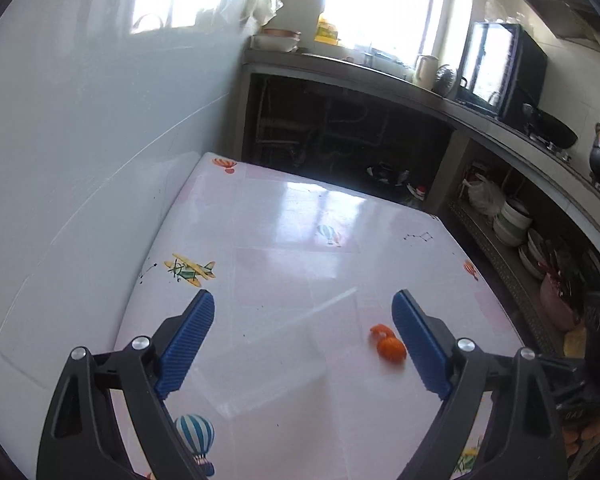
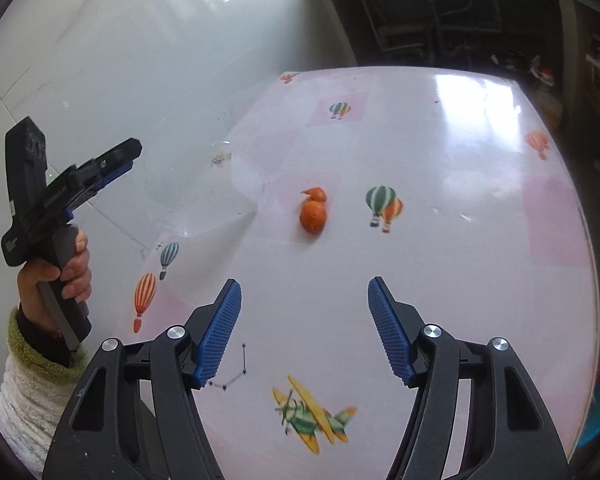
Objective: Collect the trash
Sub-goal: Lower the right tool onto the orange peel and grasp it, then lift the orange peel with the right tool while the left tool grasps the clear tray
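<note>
Orange peel (image 2: 313, 212) mid-bench (image 2: 460, 280), long axis toward far edge. Right hand-held gripper (image 2: 304, 332) nearer, dead ahead, jaws wide, empty; left hand-held gripper (image 1: 302, 340) wide too, peel off its right finger.

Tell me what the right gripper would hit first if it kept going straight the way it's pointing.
Probably the bare tablecloth short of the orange peel. The right gripper stands open with nothing between its fingers, and the peel lies ahead on the table, roughly centred, though depth is hard to judge.

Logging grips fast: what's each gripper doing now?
Left gripper: open, holding nothing.
Right gripper: open, holding nothing.
</note>
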`<action>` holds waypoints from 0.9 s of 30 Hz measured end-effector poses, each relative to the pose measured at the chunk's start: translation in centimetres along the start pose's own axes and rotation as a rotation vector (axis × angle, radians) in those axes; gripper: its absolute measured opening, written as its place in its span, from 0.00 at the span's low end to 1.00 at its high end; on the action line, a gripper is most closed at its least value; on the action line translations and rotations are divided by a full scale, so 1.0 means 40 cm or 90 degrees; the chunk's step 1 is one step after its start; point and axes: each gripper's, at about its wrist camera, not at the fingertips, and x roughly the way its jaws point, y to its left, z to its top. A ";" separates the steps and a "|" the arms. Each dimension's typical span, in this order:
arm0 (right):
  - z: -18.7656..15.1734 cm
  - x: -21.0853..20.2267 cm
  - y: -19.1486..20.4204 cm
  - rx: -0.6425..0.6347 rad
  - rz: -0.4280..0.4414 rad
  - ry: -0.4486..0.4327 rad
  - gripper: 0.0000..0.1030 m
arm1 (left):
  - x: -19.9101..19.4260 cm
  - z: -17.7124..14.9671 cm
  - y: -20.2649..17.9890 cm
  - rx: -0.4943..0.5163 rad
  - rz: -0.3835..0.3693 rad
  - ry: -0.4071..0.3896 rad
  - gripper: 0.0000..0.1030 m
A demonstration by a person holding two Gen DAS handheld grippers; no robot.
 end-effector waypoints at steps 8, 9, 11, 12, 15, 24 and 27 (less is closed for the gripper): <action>0.131 0.202 0.013 -0.062 -0.019 0.074 0.53 | 0.208 0.016 0.078 -0.048 -0.041 0.194 0.78; 0.141 0.223 0.015 -0.071 -0.024 0.084 0.51 | 0.206 0.006 0.076 -0.050 -0.046 0.201 0.77; 0.154 0.261 0.022 -0.090 -0.043 0.099 0.49 | 0.194 -0.007 0.067 -0.042 -0.060 0.207 0.76; 0.157 0.275 0.025 -0.099 -0.056 0.102 0.48 | 0.183 -0.015 0.057 -0.032 -0.068 0.207 0.76; 0.154 0.300 0.029 -0.113 -0.072 0.105 0.42 | 0.150 -0.049 0.021 0.002 -0.087 0.215 0.76; 0.133 0.301 0.033 -0.130 -0.093 0.096 0.11 | 0.025 -0.102 0.013 -0.007 -0.029 0.115 0.71; 0.141 0.310 0.022 -0.108 -0.087 0.096 0.10 | 0.008 -0.102 0.058 -0.037 0.046 0.106 0.71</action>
